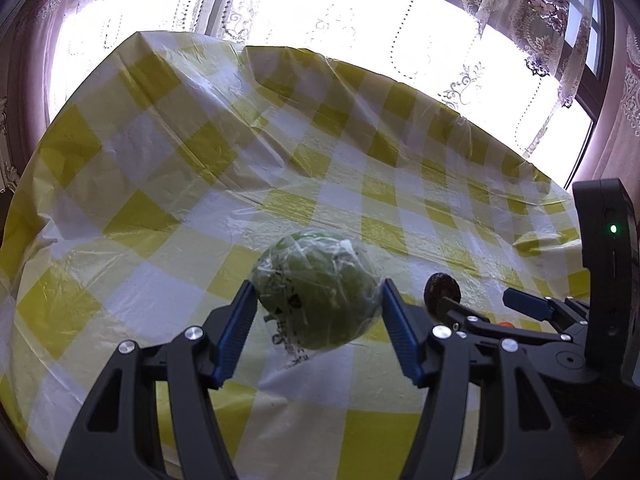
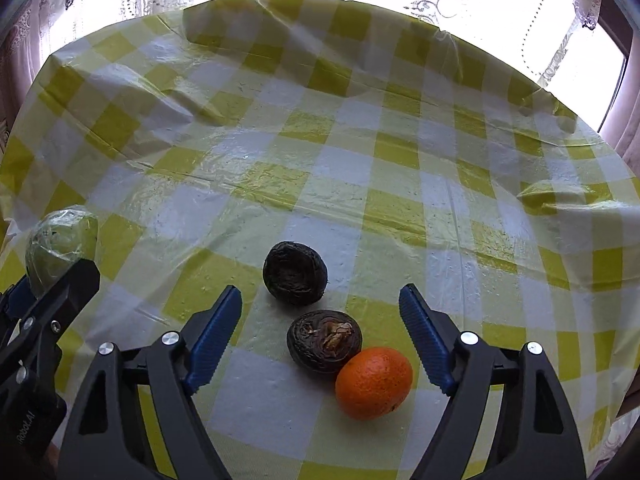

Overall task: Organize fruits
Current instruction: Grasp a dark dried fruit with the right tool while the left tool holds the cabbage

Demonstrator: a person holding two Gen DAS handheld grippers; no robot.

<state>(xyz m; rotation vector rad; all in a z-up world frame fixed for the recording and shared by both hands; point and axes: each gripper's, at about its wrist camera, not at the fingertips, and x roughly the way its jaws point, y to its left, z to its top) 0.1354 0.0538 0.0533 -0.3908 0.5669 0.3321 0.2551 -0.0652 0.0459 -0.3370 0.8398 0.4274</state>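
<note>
My left gripper (image 1: 318,286) is shut on a green fruit wrapped in clear film (image 1: 320,264), its blue pads pressing both sides, and holds it above the table. The same fruit (image 2: 60,240) shows at the left edge of the right wrist view. My right gripper (image 2: 320,292) is open and hangs over two dark, wrinkled round fruits (image 2: 295,273) (image 2: 324,338) and an orange (image 2: 374,383). The nearer dark fruit touches the orange. Both lie between the right fingers without contact. From the left wrist view, one dark fruit (image 1: 442,288) sits just beyond the right gripper's fingers (image 1: 524,304).
A yellow and white checked plastic tablecloth (image 2: 360,120) covers the table, wrinkled and ridged toward the back and right. A bright window with lace curtains (image 1: 320,20) stands behind the table's far edge.
</note>
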